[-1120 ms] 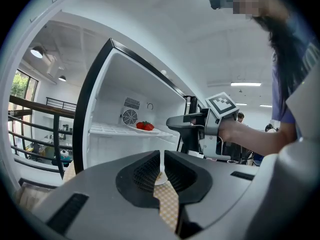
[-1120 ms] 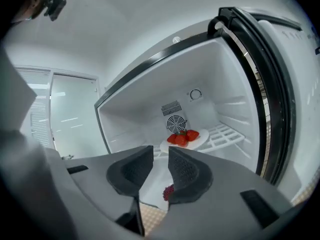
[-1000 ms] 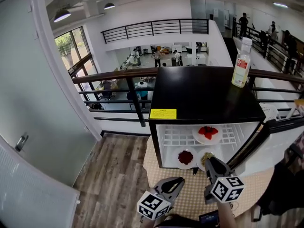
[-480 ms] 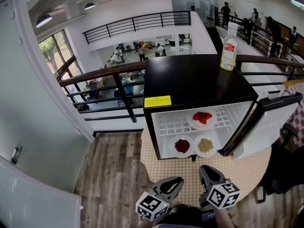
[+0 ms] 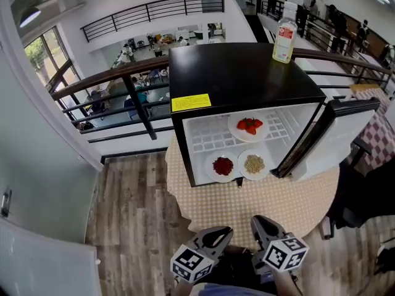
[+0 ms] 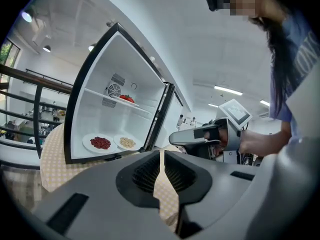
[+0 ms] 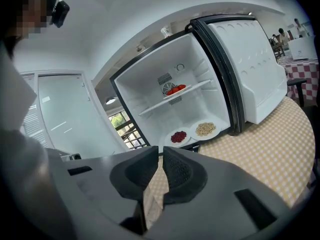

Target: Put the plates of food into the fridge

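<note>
The black mini fridge [image 5: 241, 73] stands open on a round table [image 5: 247, 205]. Inside, a plate of strawberries [image 5: 249, 126] rests on the upper shelf. A plate of red food [image 5: 223, 166] and a plate of beige food [image 5: 253, 163] sit side by side on the fridge floor. Both grippers hang low near my body, well back from the fridge. My left gripper [image 5: 225, 231] is shut and empty. My right gripper [image 5: 258, 219] has its jaws closing, almost together, with nothing between them. In the right gripper view the red plate [image 7: 178, 136] and beige plate [image 7: 205, 129] lie beyond the right gripper [image 7: 161, 151].
The fridge door [image 5: 333, 134] swings out to the right over the table. A clear bottle [image 5: 282, 31] stands on the fridge top. A dark railing [image 5: 123, 79] runs behind the fridge above a lower floor. Something dark [image 5: 364, 196] stands right of the table.
My right gripper has drawn back from the beige plate at the fridge floor toward my body, and its jaws have narrowed. The left gripper has stayed low. The fridge now sits farther off.
</note>
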Demonstrator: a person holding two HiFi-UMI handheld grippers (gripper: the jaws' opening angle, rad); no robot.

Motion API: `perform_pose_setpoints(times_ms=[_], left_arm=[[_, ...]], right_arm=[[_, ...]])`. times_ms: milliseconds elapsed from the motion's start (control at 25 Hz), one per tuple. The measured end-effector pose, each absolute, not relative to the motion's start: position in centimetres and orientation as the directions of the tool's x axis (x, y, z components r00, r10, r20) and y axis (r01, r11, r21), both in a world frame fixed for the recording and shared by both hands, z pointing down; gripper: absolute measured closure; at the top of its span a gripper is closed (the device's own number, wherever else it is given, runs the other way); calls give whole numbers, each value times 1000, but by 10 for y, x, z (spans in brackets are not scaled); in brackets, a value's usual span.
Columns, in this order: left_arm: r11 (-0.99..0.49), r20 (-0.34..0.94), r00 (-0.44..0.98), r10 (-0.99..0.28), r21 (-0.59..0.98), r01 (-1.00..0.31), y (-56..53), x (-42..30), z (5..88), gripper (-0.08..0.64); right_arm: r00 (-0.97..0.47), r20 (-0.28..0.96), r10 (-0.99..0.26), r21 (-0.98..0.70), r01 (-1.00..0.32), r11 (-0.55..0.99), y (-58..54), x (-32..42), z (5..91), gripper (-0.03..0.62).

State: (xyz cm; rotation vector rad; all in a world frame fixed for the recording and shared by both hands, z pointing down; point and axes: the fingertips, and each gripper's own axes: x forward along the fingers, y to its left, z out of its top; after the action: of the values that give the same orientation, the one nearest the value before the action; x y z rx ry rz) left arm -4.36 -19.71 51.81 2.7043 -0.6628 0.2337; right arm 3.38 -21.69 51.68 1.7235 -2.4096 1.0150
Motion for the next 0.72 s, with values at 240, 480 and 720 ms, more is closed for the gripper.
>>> perform_pose_setpoints(times_ms=[240,480,720], left_arm=[[-828,237,878,-415,302,-473,-191,-43,518,525],[-808,233,866,-443,314,-498,-185,-43,511,523],[-777,239,827,-508,286,-560,-175,-26,505,525]], right_arm=[[-418,386,-822,-506,-841,190,-206,25,524,554],[-459,370,-808,-561,-804,200,-197,24,522,555],[-489,354,-797,-582,-783,222,-160,53,520,555]])
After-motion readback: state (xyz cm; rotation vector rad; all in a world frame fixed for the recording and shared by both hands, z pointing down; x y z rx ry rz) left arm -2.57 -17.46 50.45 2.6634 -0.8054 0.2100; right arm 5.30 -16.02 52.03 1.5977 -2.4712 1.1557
